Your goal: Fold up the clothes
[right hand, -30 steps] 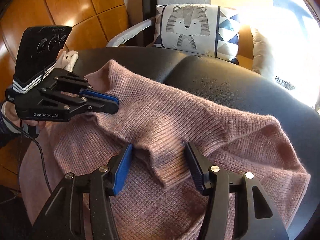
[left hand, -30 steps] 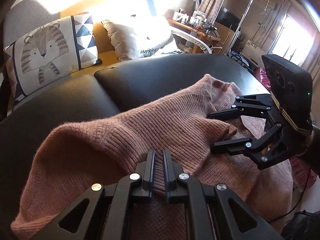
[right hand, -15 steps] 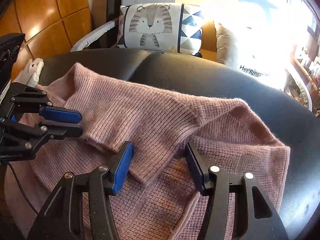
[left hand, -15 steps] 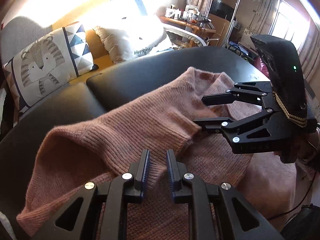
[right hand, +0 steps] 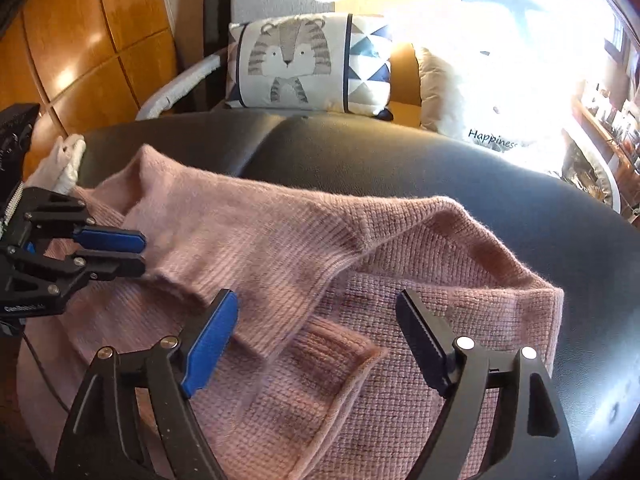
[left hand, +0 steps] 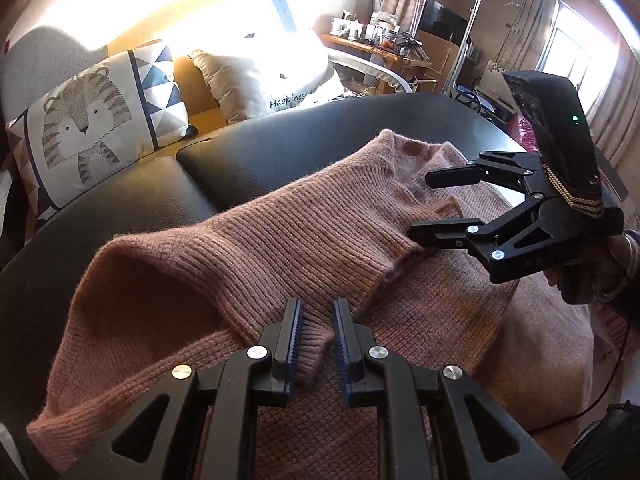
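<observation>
so the pink sweater (left hand: 280, 248) lies on the black couch (left hand: 280, 160) with one sleeve (right hand: 256, 256) laid across its body, a fold partly made, the left gripper (left hand: 316, 312) fingers almost together around the cuff and the right gripper (right hand: 316, 312) fingers wide apart above it.

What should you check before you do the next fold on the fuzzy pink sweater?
1. Left gripper let go of the pink knitted sweater: ok; its jaws stand a little apart, with a fold of knit between them.
2. Right gripper free: ok; jaws wide open, nothing pinched.
3. Ribbed sleeve cuff folded across the sweater's body: ok.
4. Sweater fully on the black leather cushion: cannot tell; the near edge is hidden behind the grippers.
5. Folded sleeve lying flat: not ok; it bulges along the fold.
6. Cushion space behind the sweater: ok; bare leather shows there.
</observation>
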